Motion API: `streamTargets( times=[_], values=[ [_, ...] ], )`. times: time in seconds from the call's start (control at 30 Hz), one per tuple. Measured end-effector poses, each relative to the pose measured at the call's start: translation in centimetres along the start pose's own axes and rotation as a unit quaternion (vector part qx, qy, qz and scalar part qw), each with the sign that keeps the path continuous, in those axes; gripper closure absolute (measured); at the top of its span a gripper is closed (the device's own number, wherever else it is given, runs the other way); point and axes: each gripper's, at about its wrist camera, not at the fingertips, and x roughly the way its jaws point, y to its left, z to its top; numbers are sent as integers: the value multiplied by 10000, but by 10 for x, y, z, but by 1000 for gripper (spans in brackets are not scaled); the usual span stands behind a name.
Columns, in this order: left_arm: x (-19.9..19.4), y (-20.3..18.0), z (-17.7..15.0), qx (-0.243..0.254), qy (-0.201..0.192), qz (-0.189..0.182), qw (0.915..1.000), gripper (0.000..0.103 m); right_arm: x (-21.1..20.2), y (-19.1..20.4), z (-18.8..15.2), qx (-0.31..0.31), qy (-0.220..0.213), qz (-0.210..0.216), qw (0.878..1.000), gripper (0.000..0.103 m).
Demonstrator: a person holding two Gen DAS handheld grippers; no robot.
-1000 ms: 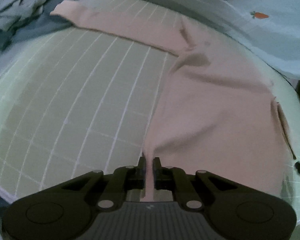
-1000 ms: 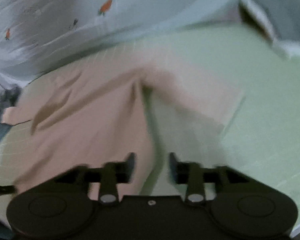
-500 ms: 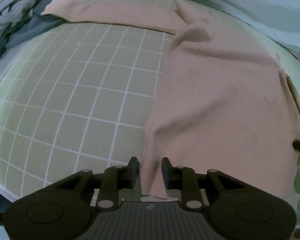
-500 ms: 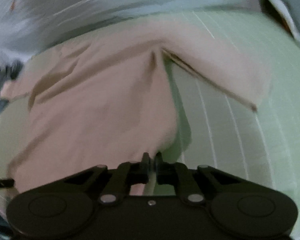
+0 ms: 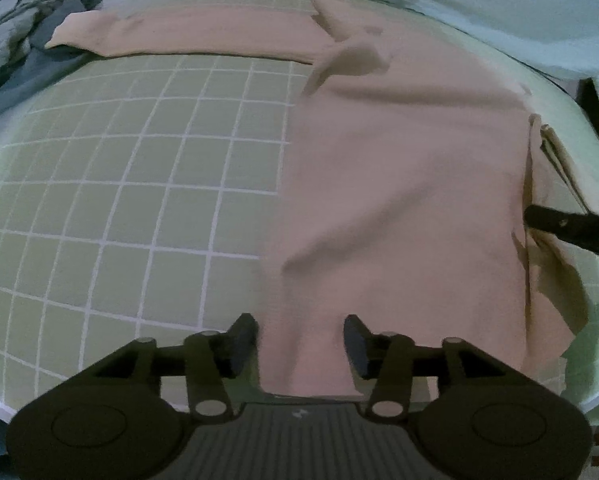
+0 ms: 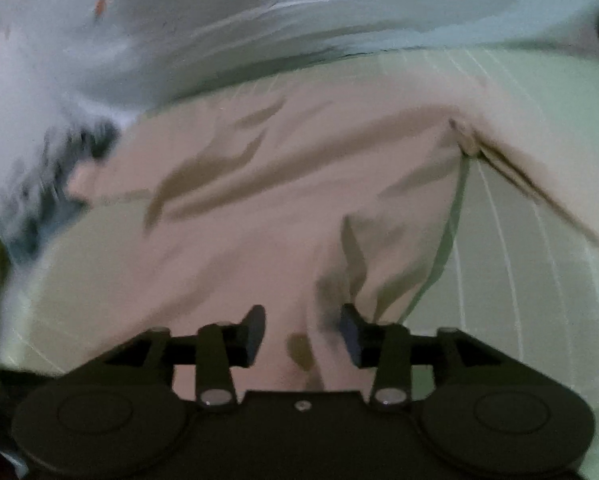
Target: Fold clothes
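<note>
Both my left gripper (image 5: pixel 299 338) and right gripper (image 6: pixel 302 332) have just been opening, jaws apart over the pink shirt's (image 5: pixel 399 200) near hem.

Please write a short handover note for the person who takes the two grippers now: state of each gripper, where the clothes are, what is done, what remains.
Left gripper: jaws just opened, the pink shirt hem lies between them, not pinched.
Right gripper: jaws just reopened over the hem's other side, nothing gripped.
Shirt lies spread on the green grid mat, one sleeve stretched out along the far edge.
Done: flattening. Left: all folds.
</note>
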Motion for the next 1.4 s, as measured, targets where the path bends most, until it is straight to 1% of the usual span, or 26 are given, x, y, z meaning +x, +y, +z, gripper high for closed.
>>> streamTargets(
  times=[0.07,0.13,0.17,0.27,0.3,0.37,0.4,0.43,0.47,0.53,0.6,0.63,0.73,0.8,0.83,0.87,0.9,0.97,1.0,1.03,1.07,1.17,1.23,1.3,1.33,1.4],
  values=[
    [0,0,0,-6,-3,-13,10000,50,-10,-17,-4,727,-178,297,9968,56],
    [0,0,1,-38,-6,-33,10000,50,-20,-34,-7,1461,-402,442,9875,56],
    [0,1,0,-71,-10,-53,10000,50,-25,-42,-8,1657,-517,405,9840,56],
    [0,3,0,-148,-24,-88,9998,50,-38,-58,-9,1822,-788,-50,9801,55],
    [0,3,0,-161,-27,-90,9998,49,-40,-58,-8,1657,-741,-339,9828,54],
    [1,1,1,-161,-26,-87,9998,47,-35,-52,-9,1057,-480,-909,9891,54],
    [2,1,1,-154,-24,-86,9998,45,-33,-49,-11,765,-367,-1061,9907,53],
    [2,0,1,-140,-20,-83,9999,44,-30,-44,-15,544,-268,-1122,9918,49],
    [3,-1,1,-120,-16,-82,9999,41,-26,-38,-17,370,-176,-1133,9927,40],
    [3,-3,0,-74,-14,-77,9999,38,-18,-26,-22,20,-60,-1138,9935,30],
    [3,-6,-1,-5,-19,-45,10000,36,-14,-16,-24,-273,-61,-1021,9944,23],
    [3,-7,-1,26,-25,-35,10000,36,-13,-12,-23,-347,-76,-941,9949,15],
    [4,-8,-2,89,-38,-38,9999,35,-12,-2,-21,-476,-141,-771,9958,14],
    [4,-8,-3,109,-43,-57,9999,34,-8,6,-19,-563,-100,-739,9956,20],
    [4,-8,-3,111,-46,-77,9999,34,-6,7,-18,-547,-54,-719,9959,26],
    [4,-8,-3,115,-47,-100,9999,32,-5,8,-18,-531,-8,-699,9961,36],
    [4,-7,-3,122,-47,-130,9998,31,-3,10,-17,-514,37,-669,9964,43],
    [5,-7,-3,138,-45,-182,9997,29,0,11,-15,-477,120,-514,9975,66],
    [5,-7,-2,147,-42,-200,9997,28,2,14,-15,-508,148,-450,9976,73],
    [5,-7,-2,150,-40,-213,9997,27,4,16,-15,-540,175,-387,9976,85],
    [5,-7,-2,147,-38,-224,9996,26,5,18,-16,-580,201,-337,9975,92],
    [6,-7,-1,105,-27,-235,9997,24,-9,19,-17,-720,188,-412,9964,94],
    [6,-7,-1,65,-24,-231,9997,24,-25,14,-19,-669,171,-615,9957,95],
    [6,-7,0,17,-20,-190,9998,24,-36,6,-23,-656,216,-1032,9923,95],
    [5,-7,0,-14,-8,-92,10000,24,-41,1,-27,-671,296,-1308,9887,97],
    [4,-4,1,-135,-2,117,9998,30,-45,-6,-35,-885,460,-1861,9774,97]
  ],
)
